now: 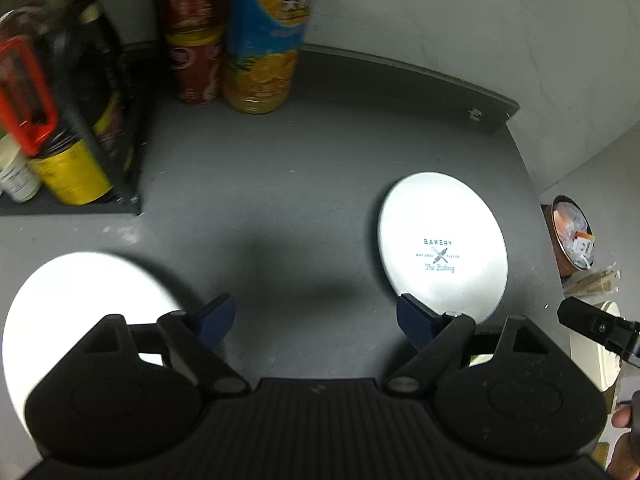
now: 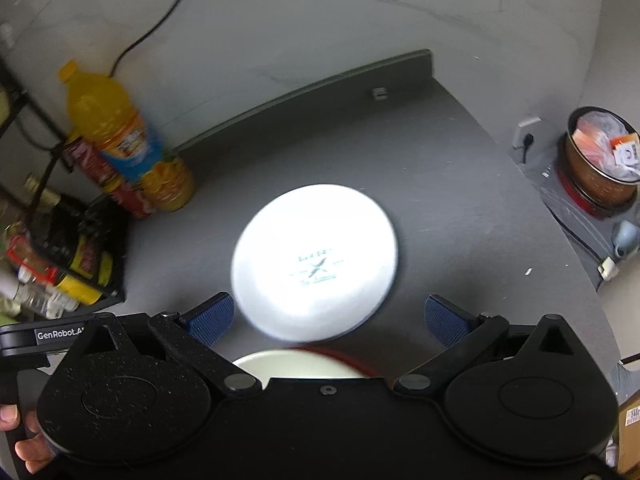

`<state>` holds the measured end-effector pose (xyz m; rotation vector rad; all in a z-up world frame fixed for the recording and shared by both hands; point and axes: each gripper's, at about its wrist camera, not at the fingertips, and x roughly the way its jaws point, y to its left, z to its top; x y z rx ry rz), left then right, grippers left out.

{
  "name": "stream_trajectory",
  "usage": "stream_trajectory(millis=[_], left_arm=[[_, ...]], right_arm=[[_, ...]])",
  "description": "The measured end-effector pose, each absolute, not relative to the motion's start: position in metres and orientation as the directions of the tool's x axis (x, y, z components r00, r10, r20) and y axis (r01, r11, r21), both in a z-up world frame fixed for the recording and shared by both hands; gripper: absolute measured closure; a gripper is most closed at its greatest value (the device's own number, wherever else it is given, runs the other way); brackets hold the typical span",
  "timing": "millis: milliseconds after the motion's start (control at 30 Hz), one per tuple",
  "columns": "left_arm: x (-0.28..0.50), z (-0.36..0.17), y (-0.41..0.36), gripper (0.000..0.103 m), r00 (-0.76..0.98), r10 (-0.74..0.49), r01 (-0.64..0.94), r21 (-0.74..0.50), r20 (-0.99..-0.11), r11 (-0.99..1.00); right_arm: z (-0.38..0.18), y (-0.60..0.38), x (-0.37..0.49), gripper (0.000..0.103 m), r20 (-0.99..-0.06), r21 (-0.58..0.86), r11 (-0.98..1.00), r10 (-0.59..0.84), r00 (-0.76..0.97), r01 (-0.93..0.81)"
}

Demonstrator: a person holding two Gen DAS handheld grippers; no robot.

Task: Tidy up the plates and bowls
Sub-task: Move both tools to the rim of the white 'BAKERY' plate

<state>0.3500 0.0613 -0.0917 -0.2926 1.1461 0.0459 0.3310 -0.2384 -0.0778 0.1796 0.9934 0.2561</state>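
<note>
Two hand-held grippers are in view. The left gripper [image 1: 316, 322] hangs above bare dark grey tabletop [image 1: 280, 184] with its blue-padded jaws spread wide and nothing between them. The right gripper [image 2: 328, 320] is likewise released, jaws wide apart and empty.

Two plates are visible. One round white plate printed "BAKERY" [image 1: 442, 246] lies flat on the tabletop, just ahead of the left gripper's right finger; the right wrist view shows it ahead of both fingers. One plain white round plate [image 1: 80, 304] lies at lower left, partly hidden.

One cream bowl with a red rim [image 2: 296, 364] sits directly below the right gripper.

Two upright drink bottles stand at the rear: one orange juice bottle [image 1: 266, 36] and one red cola bottle [image 1: 192, 32].
</note>
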Motion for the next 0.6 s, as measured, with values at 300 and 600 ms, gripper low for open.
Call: stream_trajectory(millis=[300, 600], left_arm=[[0.393, -0.11, 0.04, 0.016, 0.374, -0.135, -0.112, -0.189, -0.918, 0.976], [0.432, -0.13, 0.023, 0.017, 0.315, -0.184, -0.051, -0.21, -0.931, 0.976]], right_arm=[[-0.095, -0.257, 0.357, 0.004, -0.818, 0.249, 0.966, 0.25, 0.518, -0.073], [-0.117, -0.267, 0.389, 0.02, -0.843, 0.295, 0.955, 0.272, 0.464, -0.024]])
